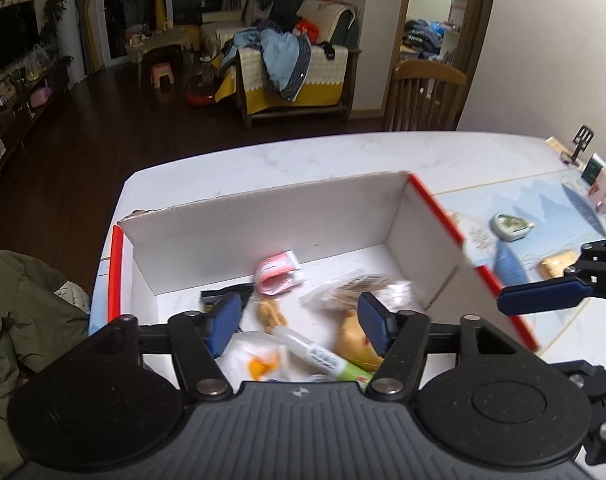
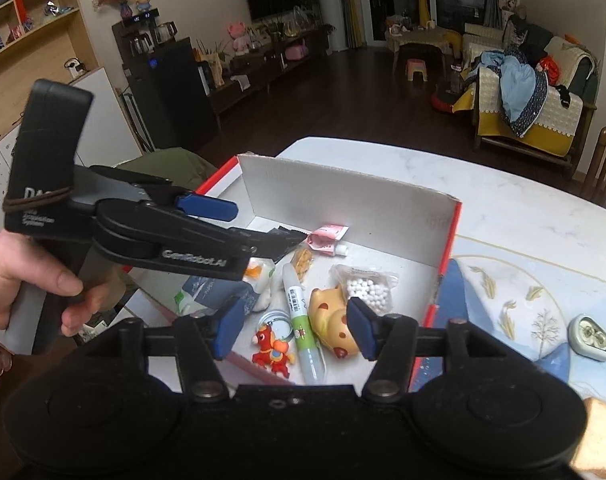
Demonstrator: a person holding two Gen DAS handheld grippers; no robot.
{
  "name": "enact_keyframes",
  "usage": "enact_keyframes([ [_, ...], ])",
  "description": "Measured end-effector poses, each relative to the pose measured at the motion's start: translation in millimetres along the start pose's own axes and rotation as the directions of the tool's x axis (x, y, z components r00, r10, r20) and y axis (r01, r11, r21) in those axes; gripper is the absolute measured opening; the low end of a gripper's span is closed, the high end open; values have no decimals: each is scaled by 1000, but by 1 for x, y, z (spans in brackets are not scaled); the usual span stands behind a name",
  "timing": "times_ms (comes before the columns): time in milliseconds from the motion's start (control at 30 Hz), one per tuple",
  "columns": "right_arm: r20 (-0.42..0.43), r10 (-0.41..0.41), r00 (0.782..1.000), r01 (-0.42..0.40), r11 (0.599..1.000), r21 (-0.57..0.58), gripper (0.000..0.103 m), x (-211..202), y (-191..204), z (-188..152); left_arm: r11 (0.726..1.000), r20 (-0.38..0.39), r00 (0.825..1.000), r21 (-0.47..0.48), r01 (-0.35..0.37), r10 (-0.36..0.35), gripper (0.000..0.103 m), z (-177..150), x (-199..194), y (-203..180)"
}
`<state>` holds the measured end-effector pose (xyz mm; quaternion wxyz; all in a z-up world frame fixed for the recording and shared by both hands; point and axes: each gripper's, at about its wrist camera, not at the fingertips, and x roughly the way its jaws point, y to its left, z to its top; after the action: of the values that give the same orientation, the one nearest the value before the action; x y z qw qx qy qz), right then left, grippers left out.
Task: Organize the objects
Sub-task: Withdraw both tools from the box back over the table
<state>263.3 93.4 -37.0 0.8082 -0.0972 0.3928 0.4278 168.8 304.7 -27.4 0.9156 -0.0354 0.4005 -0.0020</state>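
A white cardboard box with red edges stands on the marble table. It holds a white-green marker, a yellow spotted toy, a bag of white beads, a pink tube, a red figure keychain and a white-orange packet. My left gripper is open and empty above the box's near end; it also shows in the right wrist view. My right gripper is open and empty above the marker and yellow toy; one of its fingers shows in the left wrist view.
A pale green oval case and a tan object lie on the blue patterned mat right of the box. A wooden chair stands at the far table edge. A green coat lies at the left.
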Motion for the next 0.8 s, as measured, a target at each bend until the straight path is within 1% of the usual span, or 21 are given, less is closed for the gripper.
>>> enact_keyframes([
  [100,13,2,1000,-2,1000,-3,61,-13,-5,-5,1000,4,1000,-3,16,-16,65,-3,-10,-10],
  [167,28,-8,1000,9,1000,-15,64,-22,-9,-10,1000,11,1000,-2,25,-25,68,-5,-15,-18],
  [233,37,-13,999,14,1000,-27,65,-32,-13,-14,1000,20,999,-4,29,-29,70,-8,-21,-26],
  [367,55,-3,998,5,999,-41,74,-47,-22,-22,999,23,999,-24,42,-41,71,-12,-27,-43],
  [500,68,3,998,1,998,-66,80,-63,-31,-31,998,28,998,-32,51,-50,71,-17,-33,-61],
  [667,86,11,996,-4,997,-74,89,-82,-51,-45,997,31,998,-56,60,-58,77,-21,-35,-82],
  [800,91,5,996,0,998,-62,94,-93,-73,-58,997,14,998,-52,62,-62,79,-25,-32,-103],
])
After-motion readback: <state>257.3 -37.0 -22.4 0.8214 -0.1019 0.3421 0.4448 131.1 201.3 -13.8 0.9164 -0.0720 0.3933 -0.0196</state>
